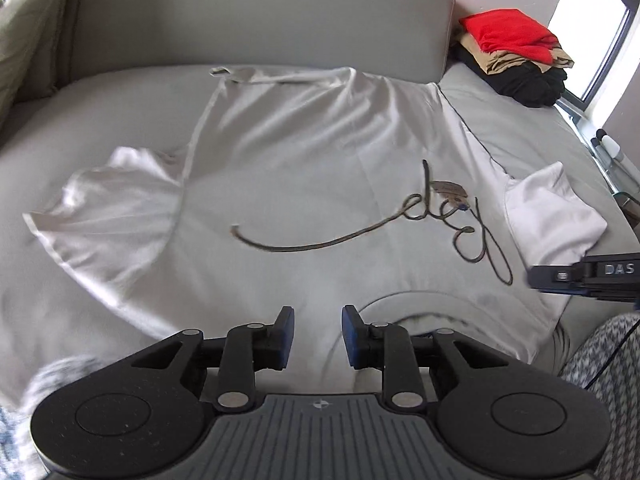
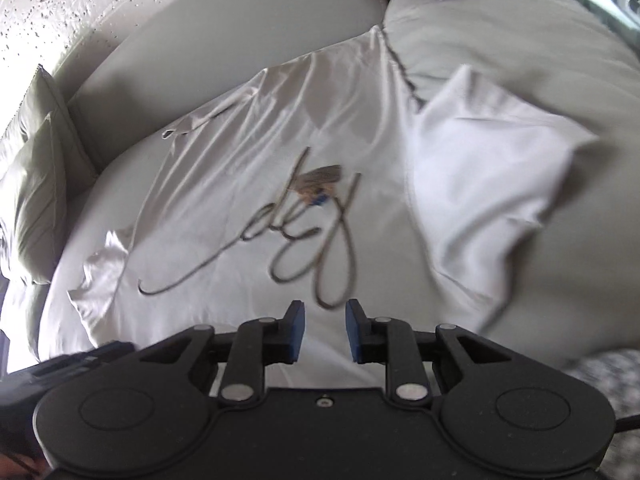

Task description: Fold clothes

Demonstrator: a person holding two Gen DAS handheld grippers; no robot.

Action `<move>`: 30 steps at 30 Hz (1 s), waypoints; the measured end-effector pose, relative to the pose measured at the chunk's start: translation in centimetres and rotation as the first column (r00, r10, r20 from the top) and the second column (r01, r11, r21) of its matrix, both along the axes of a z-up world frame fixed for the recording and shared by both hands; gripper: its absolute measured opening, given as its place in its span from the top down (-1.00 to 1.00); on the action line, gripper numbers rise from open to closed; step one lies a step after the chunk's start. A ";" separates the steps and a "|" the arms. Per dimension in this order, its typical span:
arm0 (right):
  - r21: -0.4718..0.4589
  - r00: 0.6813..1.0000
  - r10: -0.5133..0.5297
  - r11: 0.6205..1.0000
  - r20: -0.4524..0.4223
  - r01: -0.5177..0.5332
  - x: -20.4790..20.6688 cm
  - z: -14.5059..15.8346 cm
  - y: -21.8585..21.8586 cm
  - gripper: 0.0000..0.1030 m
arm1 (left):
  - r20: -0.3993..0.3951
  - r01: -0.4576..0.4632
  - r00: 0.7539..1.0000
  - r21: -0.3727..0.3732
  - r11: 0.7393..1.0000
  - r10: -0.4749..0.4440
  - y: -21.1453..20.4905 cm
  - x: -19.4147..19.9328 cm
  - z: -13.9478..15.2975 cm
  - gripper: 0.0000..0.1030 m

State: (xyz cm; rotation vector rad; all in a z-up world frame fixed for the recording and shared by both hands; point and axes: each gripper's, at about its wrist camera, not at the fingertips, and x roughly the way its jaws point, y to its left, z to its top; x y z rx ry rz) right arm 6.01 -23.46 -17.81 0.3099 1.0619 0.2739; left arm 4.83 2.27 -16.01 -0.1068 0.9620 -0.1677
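Because it must lie flat to be folded, the white T-shirt (image 1: 304, 168) is spread on the bed (image 1: 520, 112), collar near us and hem by the headboard (image 1: 256, 20), while the left gripper (image 1: 317, 334) and right gripper (image 2: 325, 330) hover with fingers a little apart, holding nothing.

Open bed (image 1: 520, 128) surface around the spread white T-shirt (image 1: 300, 160), padded headboard (image 1: 260, 20) walling the far side, folded clothes stack (image 1: 516, 56) blocking far right corner, pillows (image 1: 28, 40) crowding far left
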 end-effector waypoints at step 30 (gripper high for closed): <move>0.161 0.975 0.038 0.984 0.217 -0.074 -1.9 12.8 -0.2 0.18 | 0.239 -0.072 0.968 -0.010 0.997 0.072 6.0 -0.5 11.7 0.27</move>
